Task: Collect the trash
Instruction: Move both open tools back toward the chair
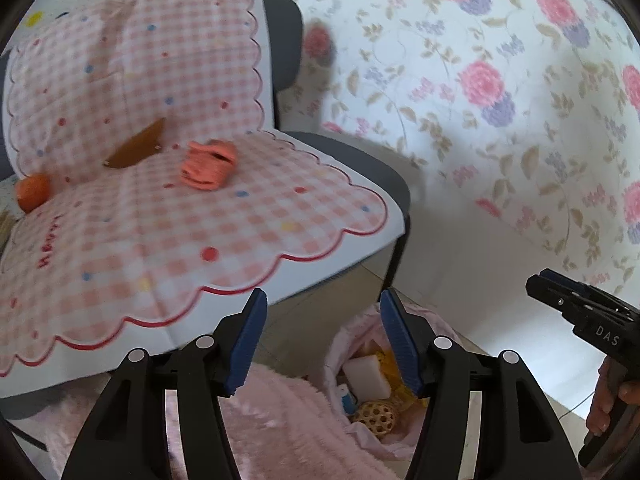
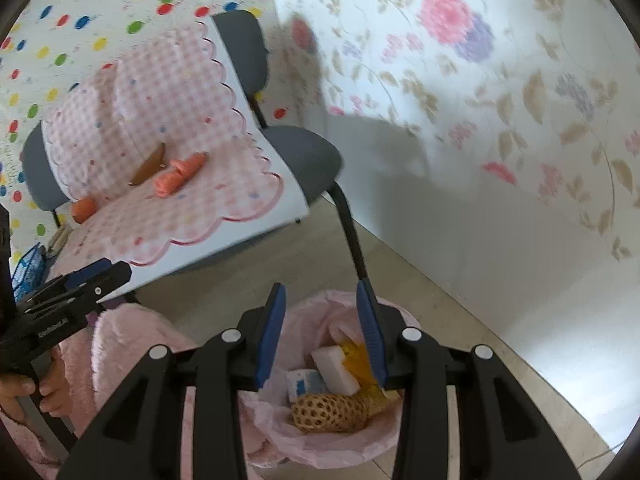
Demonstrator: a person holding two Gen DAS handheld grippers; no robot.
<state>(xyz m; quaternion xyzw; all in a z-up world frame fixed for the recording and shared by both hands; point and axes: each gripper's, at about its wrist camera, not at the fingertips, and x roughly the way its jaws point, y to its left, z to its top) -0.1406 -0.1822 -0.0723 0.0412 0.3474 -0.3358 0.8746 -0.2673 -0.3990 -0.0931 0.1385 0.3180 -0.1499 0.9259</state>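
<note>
Two grippers, both empty. Left gripper (image 1: 322, 336) has jaws spread wide, nothing between the pads; right gripper (image 2: 322, 330) sits at a narrower gap, also touching nothing, hovering above the pink-lined bin (image 2: 280, 424) on the floor. Bin holds a white sponge (image 2: 335, 366), a woven ball (image 2: 324, 414), a blue-white carton (image 2: 306, 384) and something yellow. Remaining trash on the chair's gingham cloth (image 1: 224, 240): orange crumpled piece (image 1: 208, 164), brown wedge (image 1: 138, 146), orange round item (image 1: 33, 192). Only the right view shows the full bin; left view crops it.
</note>
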